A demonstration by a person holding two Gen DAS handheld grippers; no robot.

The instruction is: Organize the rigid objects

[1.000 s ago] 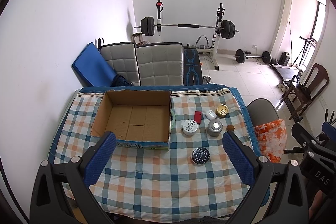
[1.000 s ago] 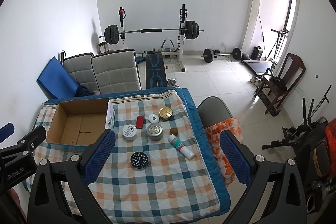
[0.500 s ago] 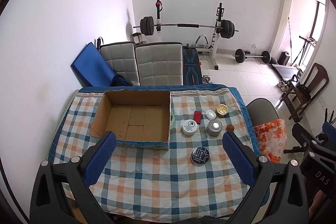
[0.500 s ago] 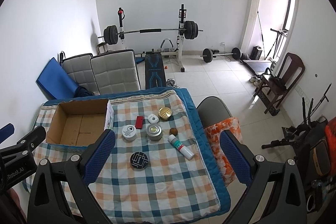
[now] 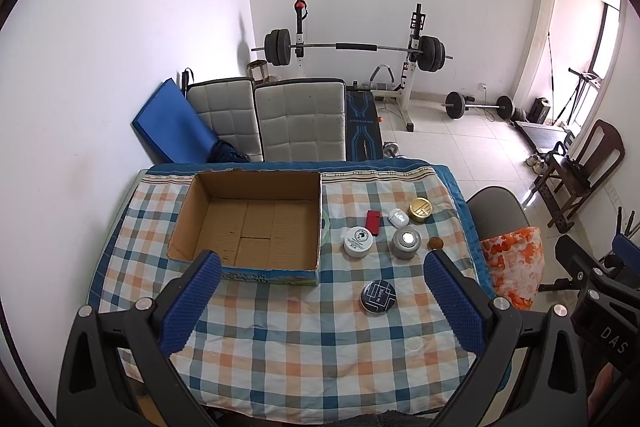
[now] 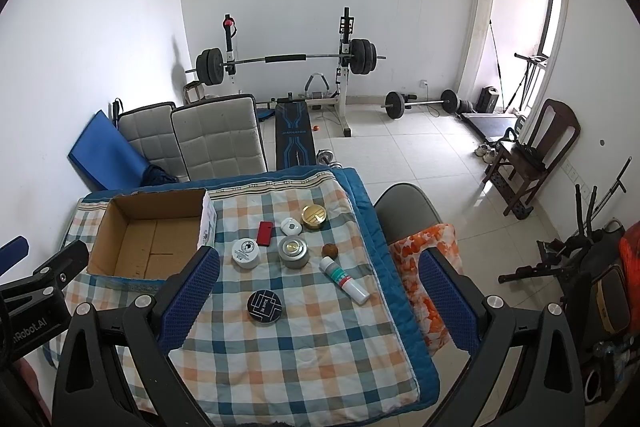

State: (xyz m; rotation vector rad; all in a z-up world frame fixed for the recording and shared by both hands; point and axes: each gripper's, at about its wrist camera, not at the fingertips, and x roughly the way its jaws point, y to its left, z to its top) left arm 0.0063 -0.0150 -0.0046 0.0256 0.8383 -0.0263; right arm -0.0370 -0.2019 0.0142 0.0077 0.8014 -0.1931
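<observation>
An open, empty cardboard box (image 5: 256, 223) (image 6: 152, 239) sits on the left of the checked tablecloth. To its right lie a white jar (image 5: 358, 241) (image 6: 246, 253), a red block (image 5: 373, 221) (image 6: 264, 233), a small white case (image 5: 398, 217), a gold tin (image 5: 420, 209) (image 6: 314, 217), a silver tin (image 5: 406, 243) (image 6: 293, 251), a brown ball (image 6: 330, 250), a white tube (image 6: 344, 279) and a black round tin (image 5: 378, 296) (image 6: 264, 306). My left gripper (image 5: 320, 303) and right gripper (image 6: 316, 301) are open, empty, high above the table's near side.
The table (image 6: 304, 359) has a blue quilt edge. Two padded chairs (image 5: 280, 119) stand behind it, a grey chair with an orange bag (image 6: 424, 255) at its right. A barbell rack (image 6: 288, 63) and weights fill the room behind.
Both views have shifted only very slightly; nothing on the table has moved and both grippers stay open.
</observation>
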